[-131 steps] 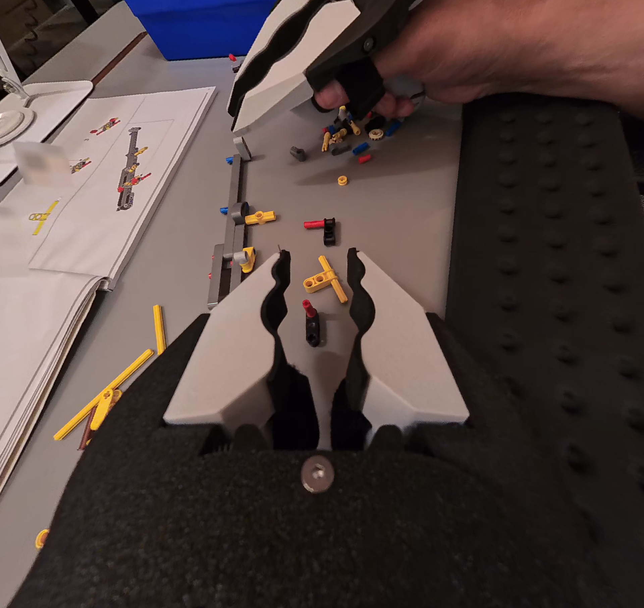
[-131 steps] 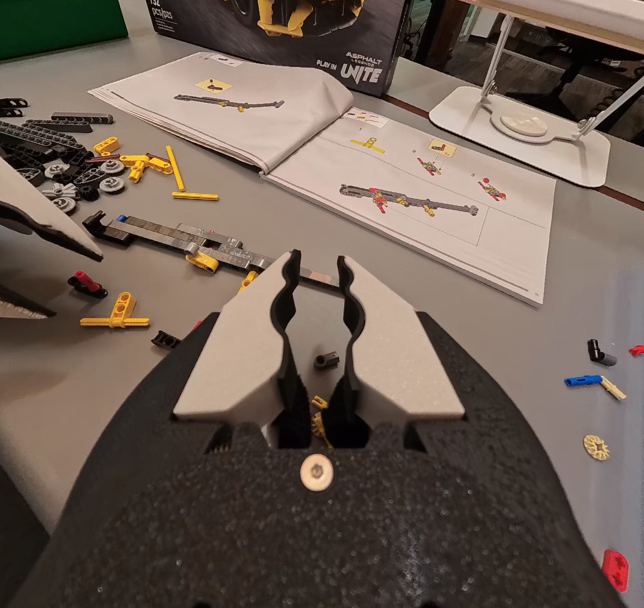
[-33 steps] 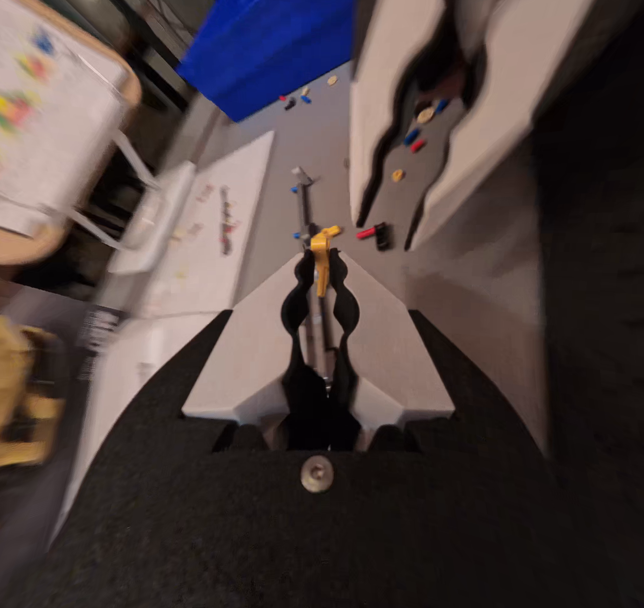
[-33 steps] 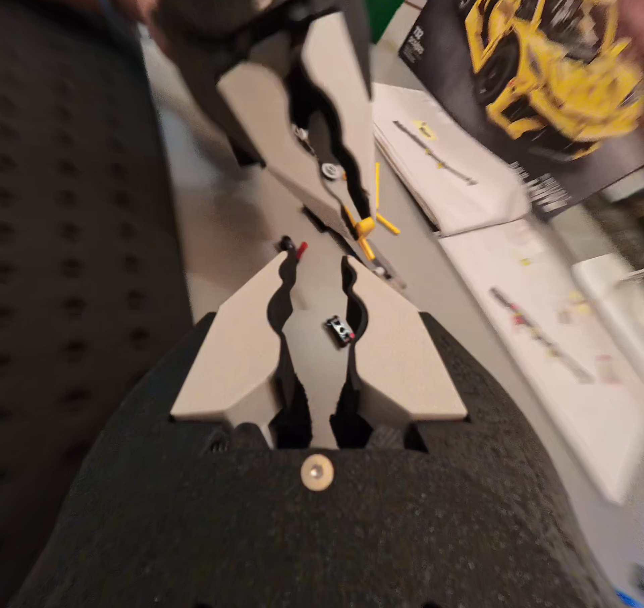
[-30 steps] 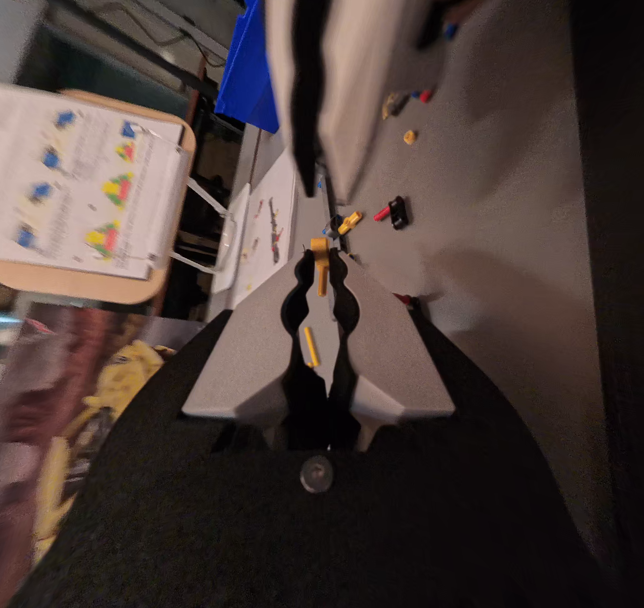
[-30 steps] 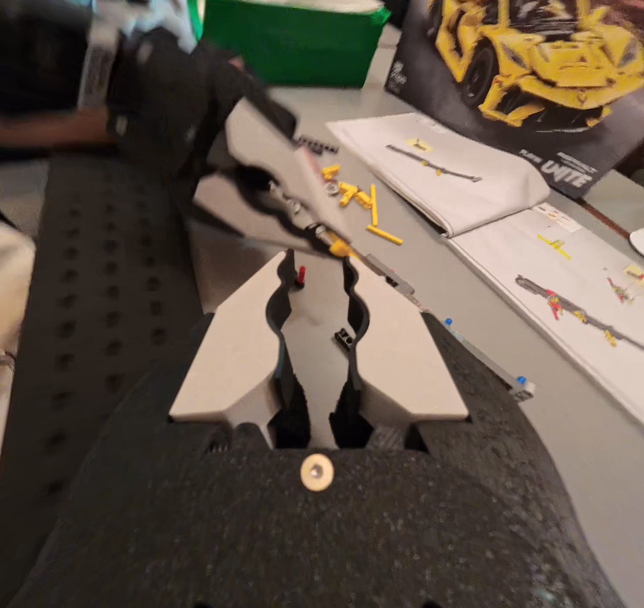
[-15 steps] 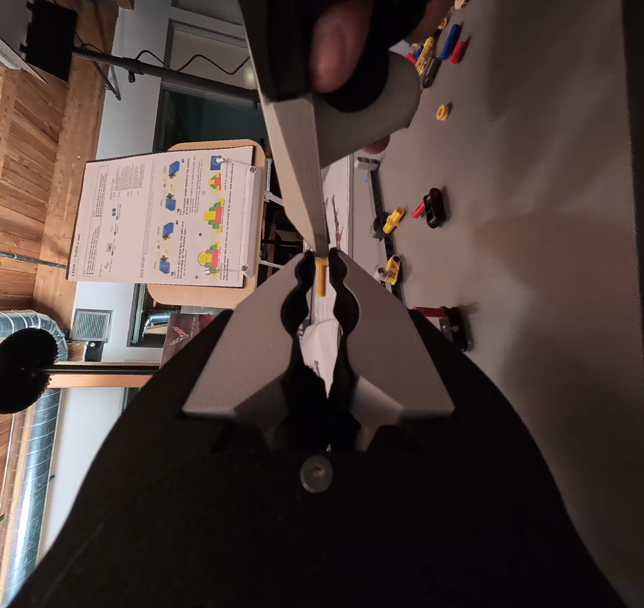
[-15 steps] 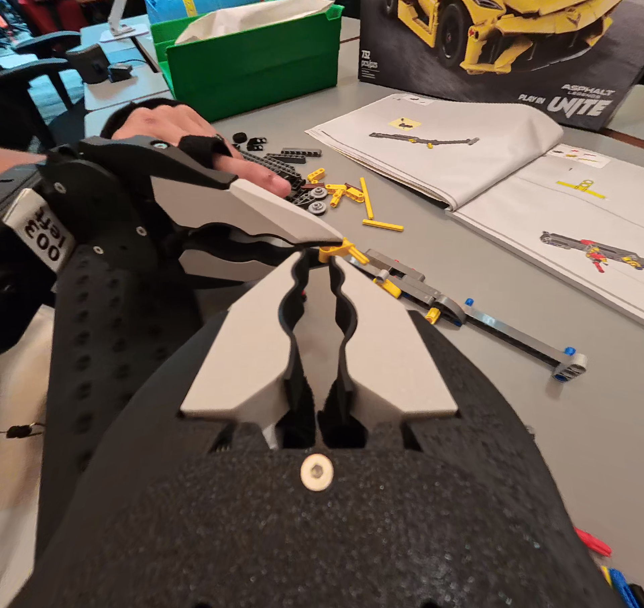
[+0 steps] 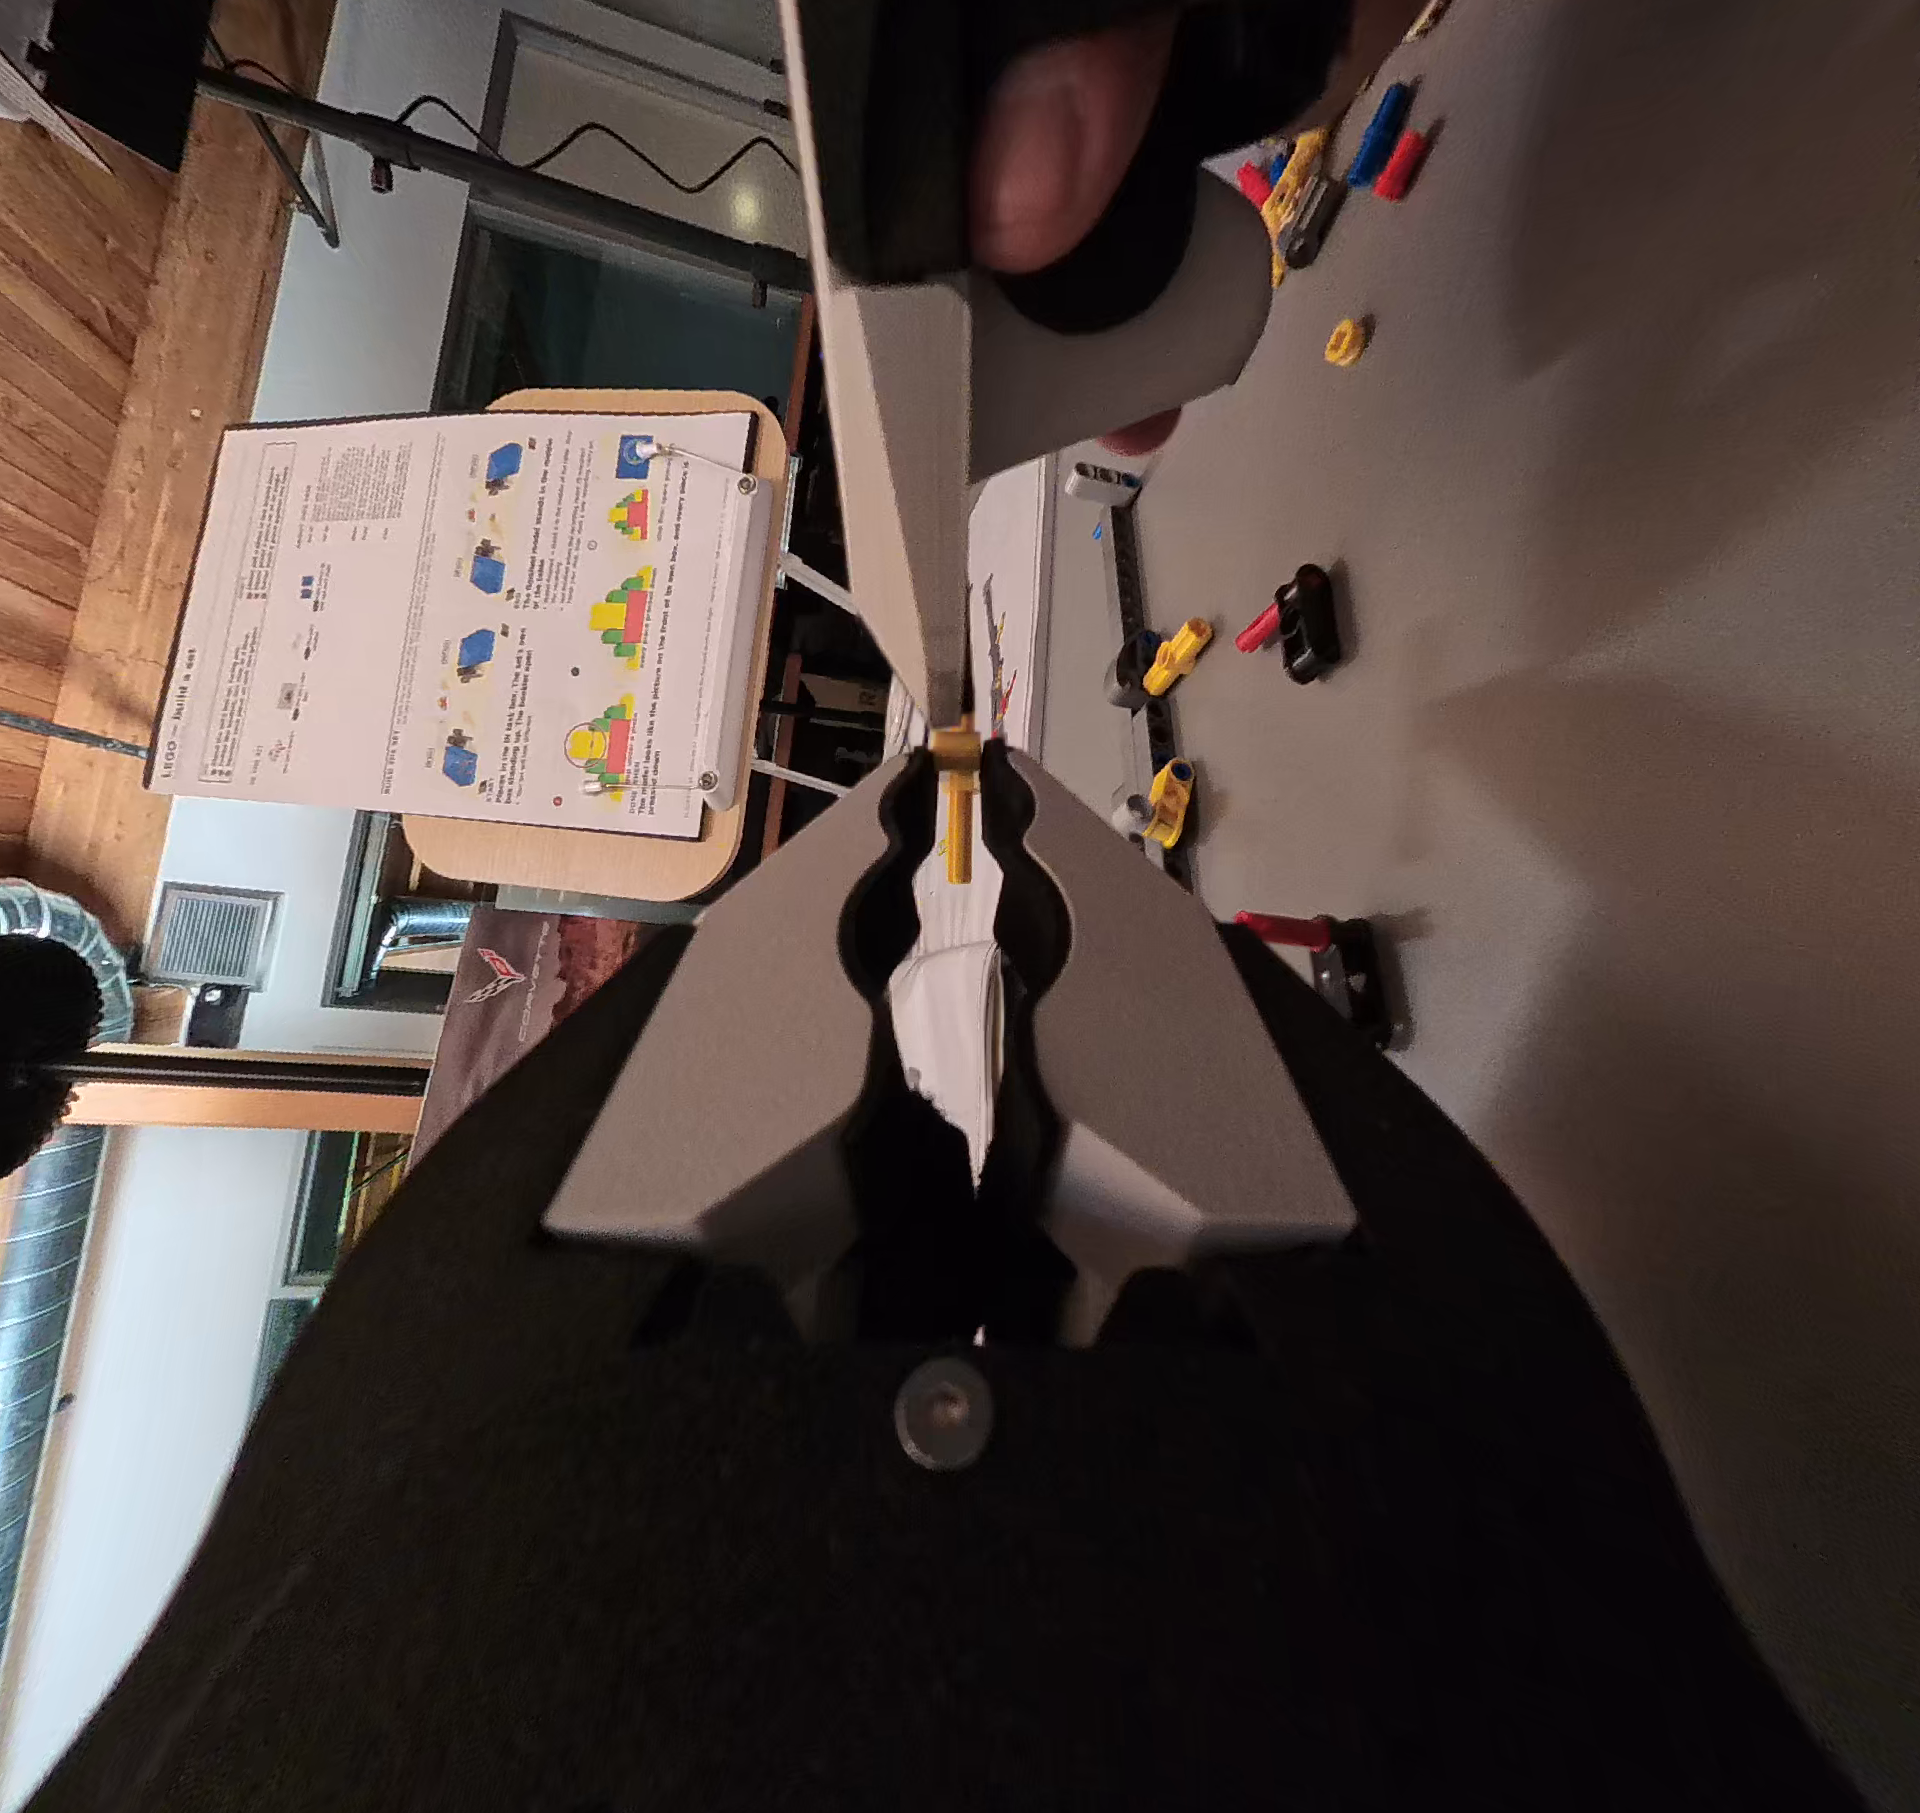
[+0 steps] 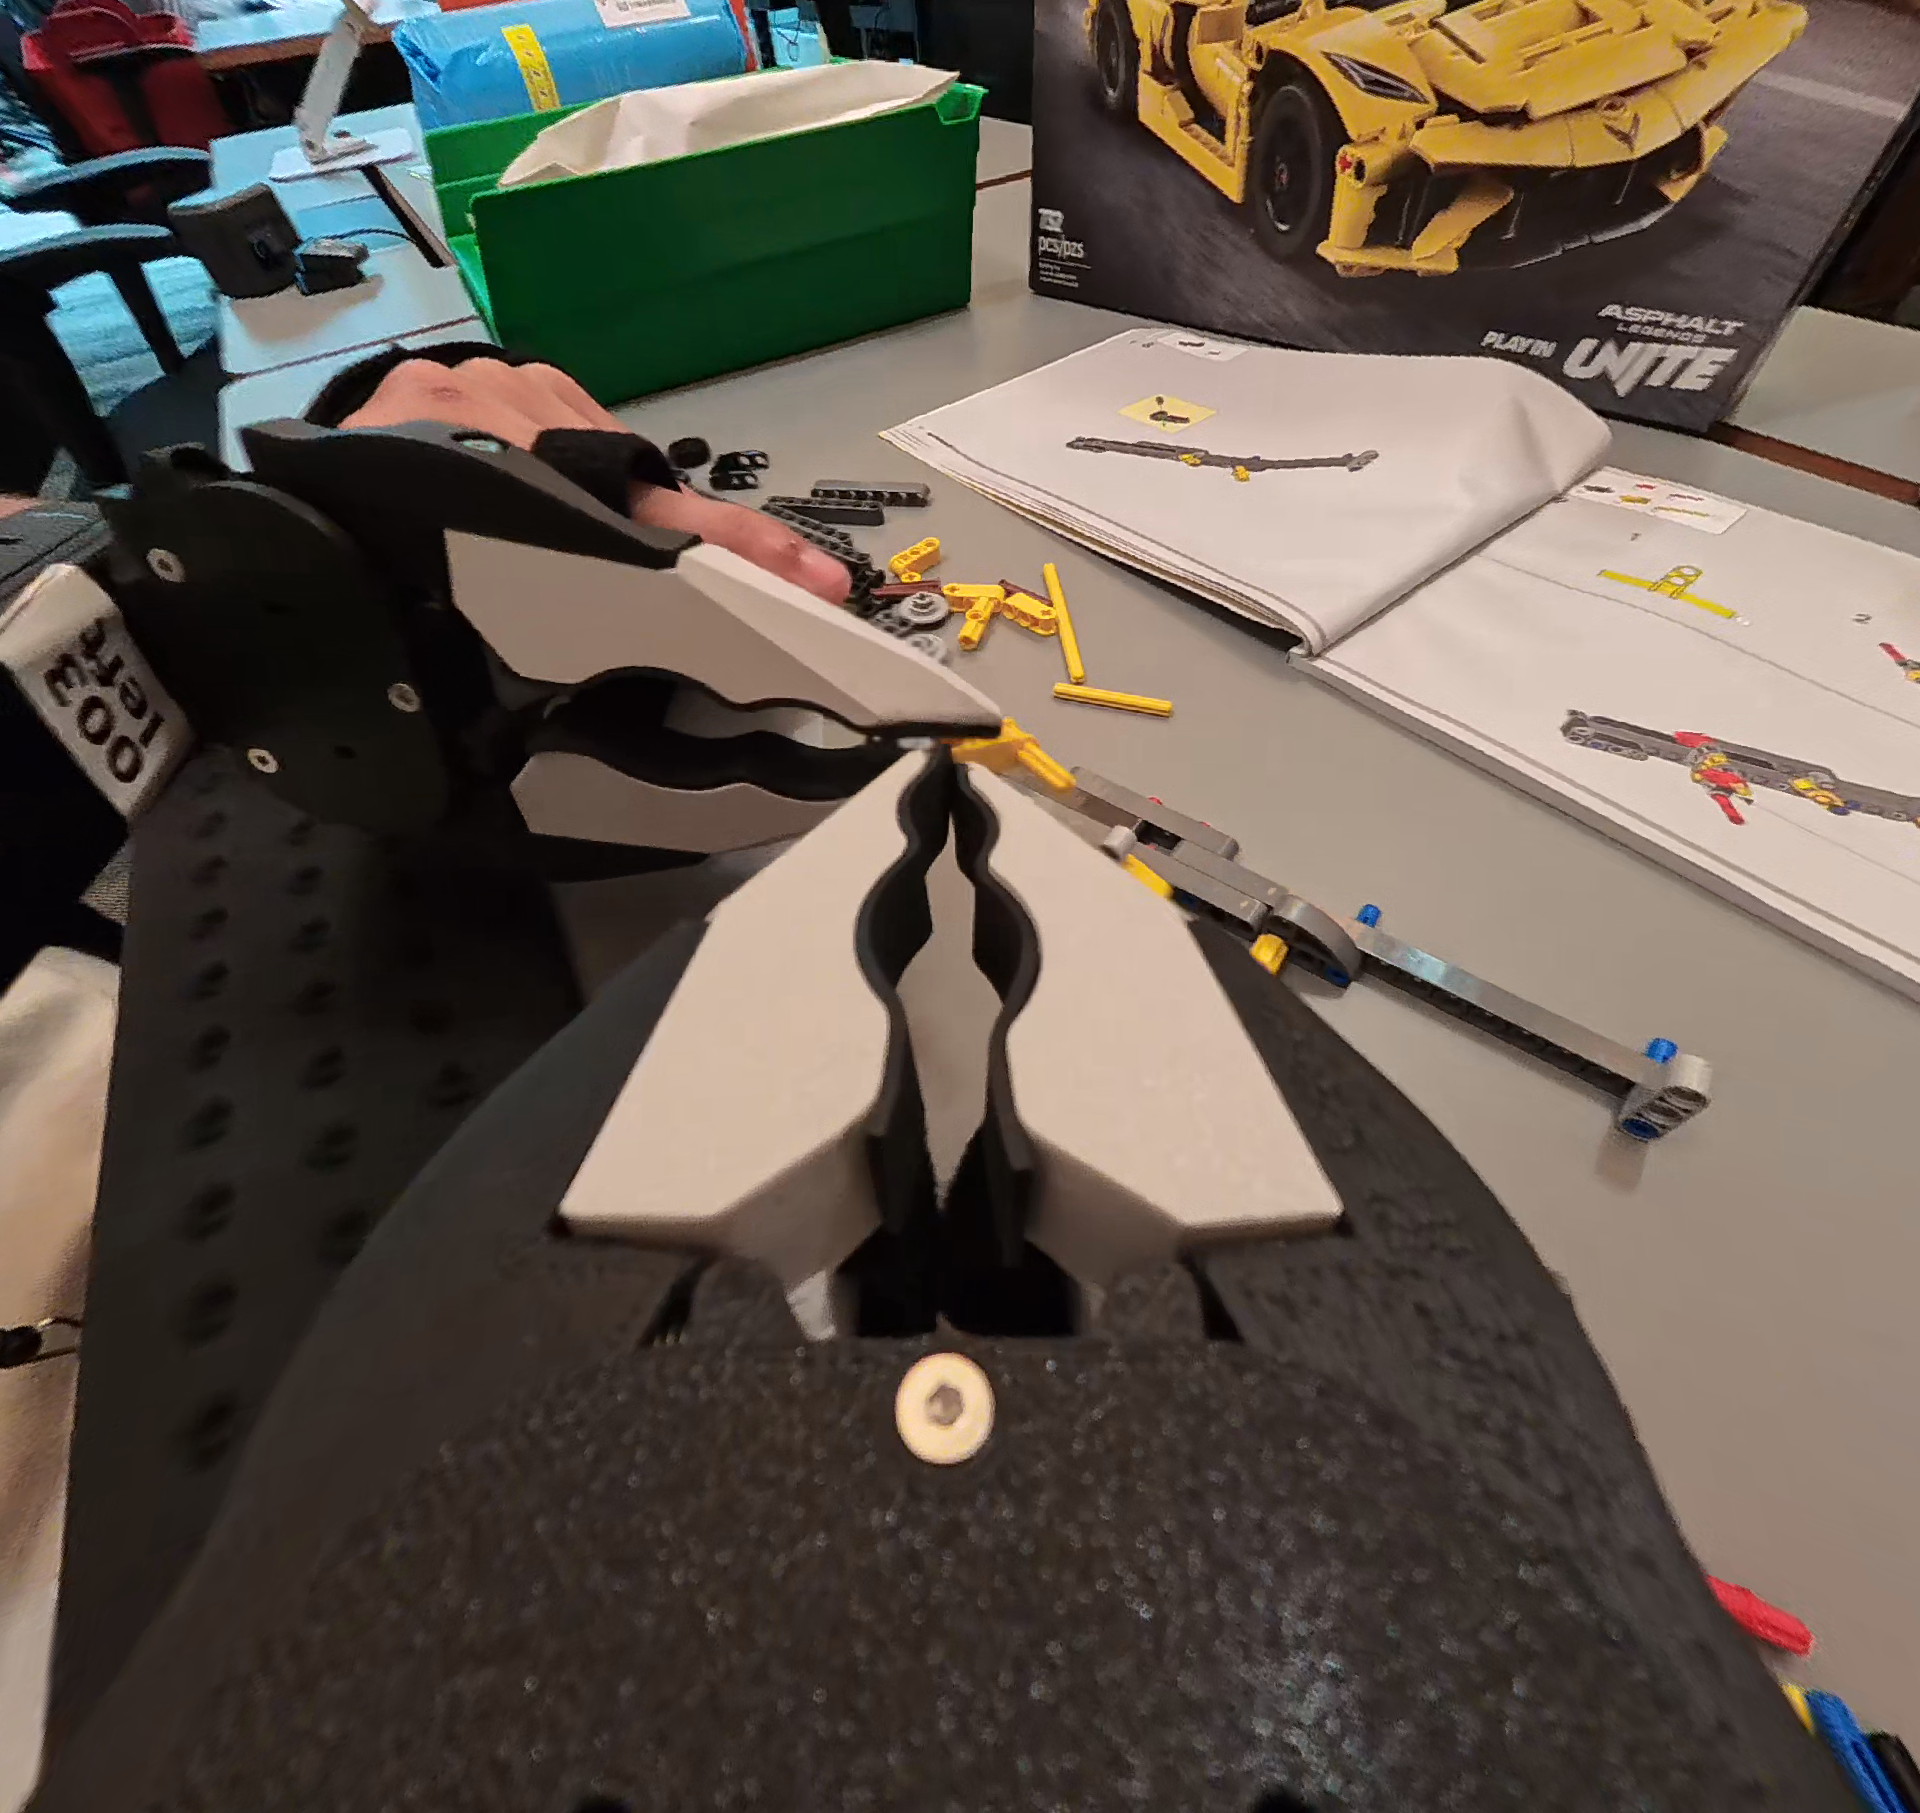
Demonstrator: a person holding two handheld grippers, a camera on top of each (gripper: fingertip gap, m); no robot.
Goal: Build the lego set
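Left wrist view: my left claw (image 9: 954, 761) is pressed onto a small yellow piece (image 9: 956, 807), a connector with a thin axle, pinched right at the fingertips and held in the air. The tip of my right claw (image 9: 940, 693) comes in from above and touches that piece's top end. To the right, on the grey tabletop (image 9: 1610, 828), lie the long grey beam assembly (image 9: 1138, 662), two black-and-red pin pieces (image 9: 1294, 620) and a scatter of small coloured parts (image 9: 1330, 174). An instruction sheet on a stand (image 9: 468, 610) is behind.

Right wrist view: my right claw (image 10: 951, 776) is pressed nearly together at the tips, which sit against the yellow piece (image 10: 1013, 745); whether they actually grip it I cannot tell. My left claw (image 10: 935, 724) reaches in from the left, clamped on the same piece. Beyond it the grey beam assembly (image 10: 1351, 942) lies on the tabletop (image 10: 1455, 1244), with the open instruction booklet (image 10: 1455, 568), the set's box (image 10: 1455, 132), a green bin (image 10: 727, 225) and loose yellow and black parts (image 10: 987, 600) farther back.
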